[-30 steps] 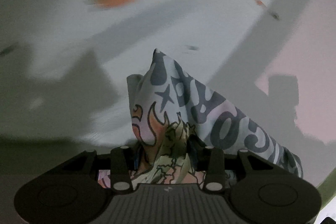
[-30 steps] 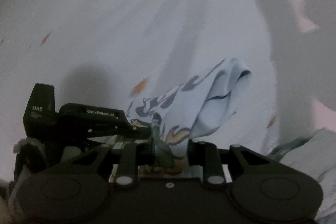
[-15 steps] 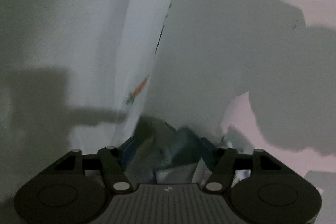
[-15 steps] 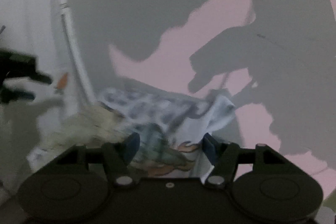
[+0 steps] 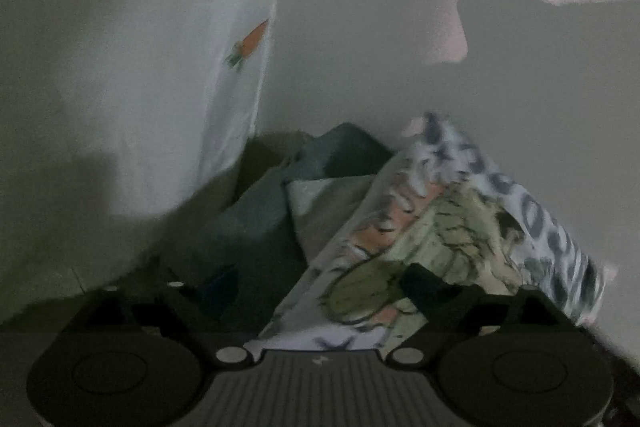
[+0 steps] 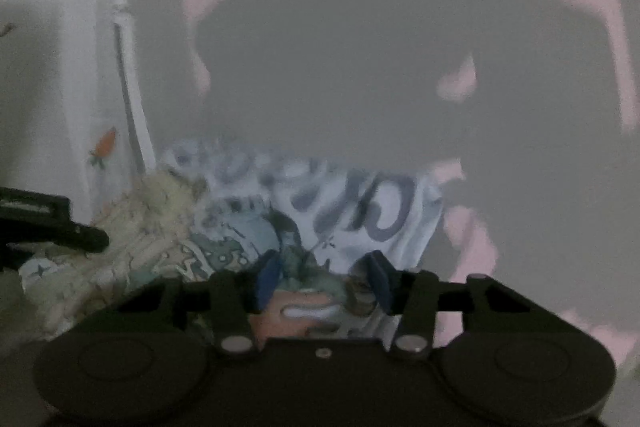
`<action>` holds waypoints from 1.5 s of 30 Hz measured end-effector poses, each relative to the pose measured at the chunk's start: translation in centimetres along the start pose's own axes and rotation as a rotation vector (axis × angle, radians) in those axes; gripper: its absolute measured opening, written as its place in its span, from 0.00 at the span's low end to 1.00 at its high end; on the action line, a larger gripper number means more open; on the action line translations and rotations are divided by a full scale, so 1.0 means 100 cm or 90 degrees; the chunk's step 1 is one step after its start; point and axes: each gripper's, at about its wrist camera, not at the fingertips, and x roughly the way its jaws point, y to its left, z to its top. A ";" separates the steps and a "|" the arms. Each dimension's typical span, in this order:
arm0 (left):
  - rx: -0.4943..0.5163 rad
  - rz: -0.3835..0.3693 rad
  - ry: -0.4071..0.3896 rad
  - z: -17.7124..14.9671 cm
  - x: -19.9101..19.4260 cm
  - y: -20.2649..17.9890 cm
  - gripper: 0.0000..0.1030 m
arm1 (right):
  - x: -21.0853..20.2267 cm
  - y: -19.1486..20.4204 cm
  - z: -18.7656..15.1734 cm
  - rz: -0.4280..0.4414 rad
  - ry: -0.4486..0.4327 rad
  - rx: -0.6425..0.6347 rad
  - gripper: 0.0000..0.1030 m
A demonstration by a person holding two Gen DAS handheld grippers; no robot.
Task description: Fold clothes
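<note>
A folded white printed garment (image 5: 452, 223) with grey lettering and an orange and green cartoon print lies low in the left wrist view. My left gripper (image 5: 316, 287) stands open, its jaws wide apart, with the garment lying across its right finger. In the right wrist view the same garment (image 6: 320, 195) lies just past my right gripper (image 6: 320, 275). The right jaws stand apart with blue pads (image 6: 266, 277) showing and cloth between them, not pinched.
A dark teal garment (image 5: 280, 203) lies beside the printed one at the bed's edge. The white carrot-print sheet (image 5: 244, 47) hangs at the left, and it also shows in the right wrist view (image 6: 105, 143). A pink wall (image 6: 360, 27) with shadows fills the background. The other gripper (image 6: 52, 227) shows at left.
Both grippers carried the folded garment from the bed toward the wall-side pile, then opened. The garment now rests loose by the teal clothes.
</note>
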 end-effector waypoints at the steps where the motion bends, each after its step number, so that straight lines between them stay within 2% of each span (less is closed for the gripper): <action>1: -0.009 0.001 0.004 0.000 0.006 0.001 0.98 | 0.006 -0.004 -0.001 0.009 0.008 0.020 0.49; 4: -0.017 0.008 0.014 0.005 0.010 0.003 0.99 | 0.009 -0.004 0.008 0.015 0.021 0.013 0.57; 6: -0.007 0.031 0.002 0.009 -0.006 0.005 0.98 | 0.005 -0.002 0.019 0.022 0.027 0.001 0.64; 8: 0.000 0.047 -0.022 0.008 -0.034 0.012 0.98 | -0.005 -0.002 0.027 0.037 0.027 -0.005 0.75; 9: 0.003 0.055 -0.035 0.007 -0.048 0.015 0.98 | -0.015 -0.001 0.030 0.042 0.024 -0.011 0.78; 11: -0.019 0.059 -0.061 0.003 -0.087 0.027 0.98 | -0.040 0.000 0.033 0.059 0.026 -0.022 0.89; 13: -0.042 0.079 -0.089 -0.010 -0.136 0.039 0.98 | -0.065 0.002 0.038 0.112 0.038 -0.027 0.98; 17: -0.071 0.136 -0.136 -0.050 -0.240 0.054 0.99 | -0.113 0.021 0.045 0.217 0.047 -0.069 0.99; 19: -0.101 0.130 -0.148 -0.077 -0.302 0.062 1.00 | -0.143 0.034 0.044 0.257 0.035 -0.110 0.99; 22: -0.158 0.125 -0.178 -0.119 -0.391 0.068 1.00 | -0.197 0.052 0.039 0.314 -0.013 -0.162 1.00; 25: -0.187 0.191 -0.240 -0.168 -0.471 0.063 1.00 | -0.260 0.066 0.034 0.386 -0.063 -0.200 1.00; 28: -0.191 0.273 -0.310 -0.214 -0.537 0.049 1.00 | -0.316 0.074 0.026 0.437 -0.094 -0.201 1.00; 31: -0.175 0.358 -0.362 -0.254 -0.588 0.027 1.00 | -0.372 0.078 0.014 0.479 -0.107 -0.212 1.00; 33: -0.183 0.404 -0.376 -0.281 -0.618 0.014 1.00 | -0.409 0.077 0.002 0.499 -0.112 -0.229 1.00; 39: -0.234 0.436 -0.392 -0.351 -0.673 -0.009 1.00 | -0.499 0.064 -0.025 0.507 -0.053 -0.206 1.00; 41: -0.236 0.442 -0.368 -0.367 -0.692 -0.016 1.00 | -0.516 0.060 -0.033 0.512 -0.029 -0.208 1.00; 43: -0.220 0.432 -0.319 -0.382 -0.709 -0.023 1.00 | -0.534 0.055 -0.041 0.517 -0.004 -0.210 1.00; 45: -0.200 0.436 -0.291 -0.399 -0.718 -0.034 1.00 | -0.552 0.051 -0.049 0.521 0.020 -0.212 1.00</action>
